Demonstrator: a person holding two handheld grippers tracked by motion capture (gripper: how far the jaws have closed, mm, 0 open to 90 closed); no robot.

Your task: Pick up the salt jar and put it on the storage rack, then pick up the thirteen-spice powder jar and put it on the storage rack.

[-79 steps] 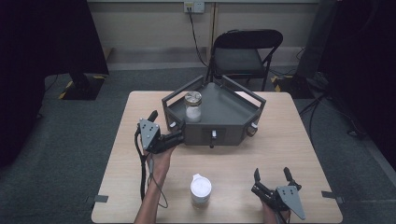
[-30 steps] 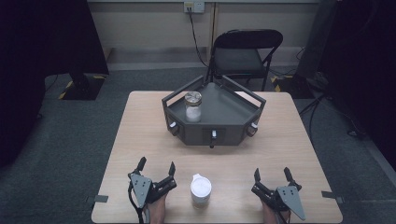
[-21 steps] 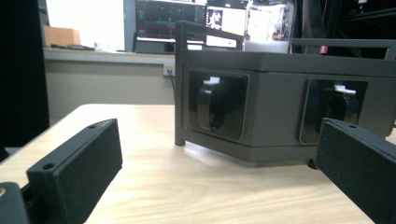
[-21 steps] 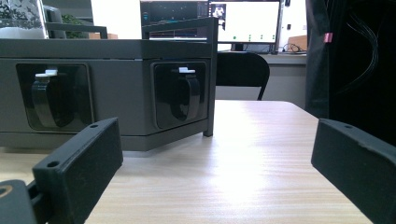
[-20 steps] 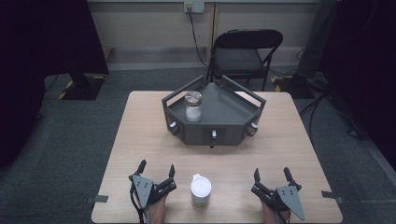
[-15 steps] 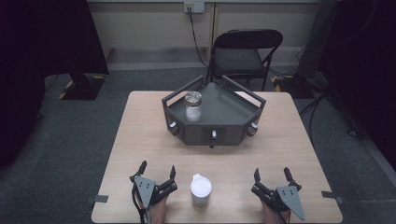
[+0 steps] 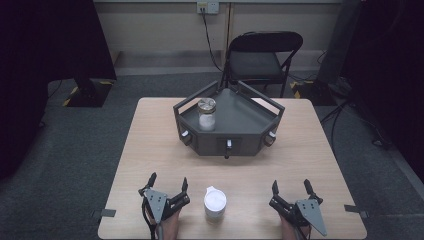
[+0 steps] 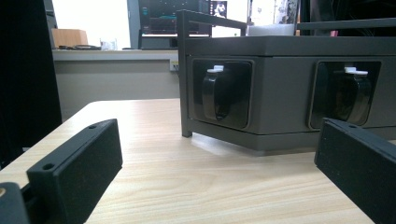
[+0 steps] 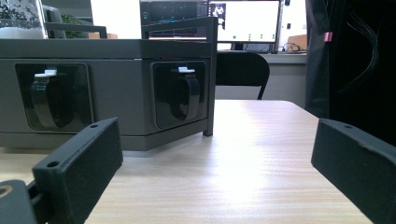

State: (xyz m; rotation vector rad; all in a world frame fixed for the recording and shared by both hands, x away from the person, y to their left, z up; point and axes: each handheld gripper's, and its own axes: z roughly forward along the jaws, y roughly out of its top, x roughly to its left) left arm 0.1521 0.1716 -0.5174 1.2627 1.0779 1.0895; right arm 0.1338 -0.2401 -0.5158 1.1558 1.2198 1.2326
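Both grippers rest wide open and empty; the left gripper (image 7: 167, 187) should square its fingers around the white cup (image 7: 215, 203) just beside them, while the right gripper (image 7: 291, 192) waits

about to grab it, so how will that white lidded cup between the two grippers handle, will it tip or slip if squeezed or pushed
The white cup stands upright on the table, taller than wide, so a push near its lid may tip it. Its round sides could turn or slip between flat jaws. It looks like thin plastic, probably light, and may flex under a hard squeeze. Its contents are hidden.
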